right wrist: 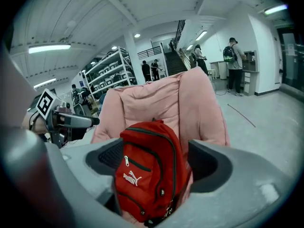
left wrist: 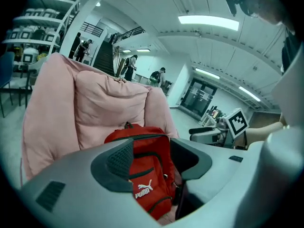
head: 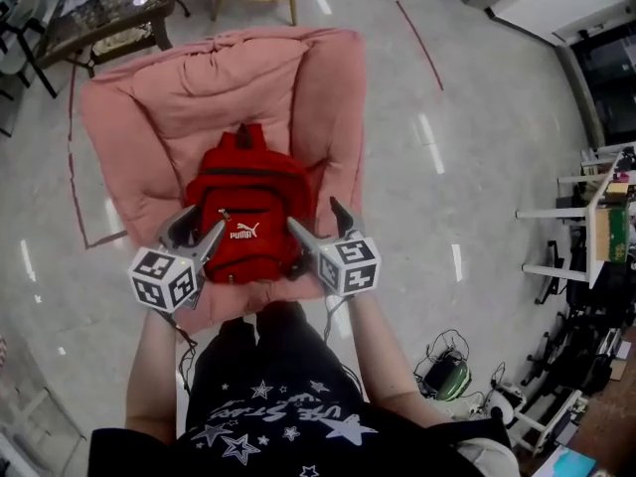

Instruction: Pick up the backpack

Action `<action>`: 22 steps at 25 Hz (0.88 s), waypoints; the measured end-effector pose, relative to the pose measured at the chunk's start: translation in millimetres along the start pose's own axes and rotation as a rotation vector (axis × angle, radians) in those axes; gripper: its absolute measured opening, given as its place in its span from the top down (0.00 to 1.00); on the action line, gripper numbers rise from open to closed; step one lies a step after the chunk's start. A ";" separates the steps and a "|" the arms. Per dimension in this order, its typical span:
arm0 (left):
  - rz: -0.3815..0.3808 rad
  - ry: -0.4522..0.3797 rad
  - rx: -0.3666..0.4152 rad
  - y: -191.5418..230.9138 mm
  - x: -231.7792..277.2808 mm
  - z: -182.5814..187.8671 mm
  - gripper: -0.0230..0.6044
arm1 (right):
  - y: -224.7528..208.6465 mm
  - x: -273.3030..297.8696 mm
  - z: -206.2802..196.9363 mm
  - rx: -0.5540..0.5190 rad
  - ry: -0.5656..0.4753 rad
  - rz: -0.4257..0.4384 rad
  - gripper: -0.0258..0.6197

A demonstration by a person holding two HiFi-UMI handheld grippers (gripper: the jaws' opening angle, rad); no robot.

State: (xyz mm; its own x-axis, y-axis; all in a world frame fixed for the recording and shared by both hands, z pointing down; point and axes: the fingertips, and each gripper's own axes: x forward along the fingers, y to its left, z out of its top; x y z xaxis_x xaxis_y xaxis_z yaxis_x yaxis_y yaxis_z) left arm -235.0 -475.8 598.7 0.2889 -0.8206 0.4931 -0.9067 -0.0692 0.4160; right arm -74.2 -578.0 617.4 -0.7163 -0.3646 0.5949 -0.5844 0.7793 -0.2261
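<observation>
While propped against plush pink chair (head: pixel 149 117) | red fabric backpack (head: pixel 246 202), white "PUMA" print, dark zips | left tongs (head: pixel 197 232) spread | right tongs (head: pixel 320 225) spread, pinching nothing

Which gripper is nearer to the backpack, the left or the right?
Right, slightly. The right gripper is at the backpack's right edge, the left gripper at its lower left corner, a little short.
</observation>
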 end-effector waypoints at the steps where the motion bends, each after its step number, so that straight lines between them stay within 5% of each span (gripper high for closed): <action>1: 0.014 0.010 0.012 5.2 6.1 -1.3 0.61 | 0.0 9.2 -1.9 -0.017 0.019 0.015 0.30; 13: 0.142 0.168 0.110 78.9 63.4 -35.1 0.42 | -29.6 86.5 -19.3 -0.141 0.134 0.045 0.29; 17: 0.240 0.221 0.229 116.9 81.2 -44.5 0.41 | -40.0 104.5 -25.6 -0.160 0.155 0.052 0.29; 22: 0.212 0.302 0.253 133.6 108.3 -59.4 0.41 | -46.5 125.3 -37.1 -0.157 0.182 0.084 0.29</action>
State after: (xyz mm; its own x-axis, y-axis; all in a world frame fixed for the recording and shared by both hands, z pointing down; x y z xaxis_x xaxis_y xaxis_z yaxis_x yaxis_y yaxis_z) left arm -306.6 -540.2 753.0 0.1308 -0.6319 0.7639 -0.9914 -0.0846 0.0997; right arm -122.6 -641.0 731.1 -0.6712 -0.2083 0.7115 -0.4492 0.8777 -0.1668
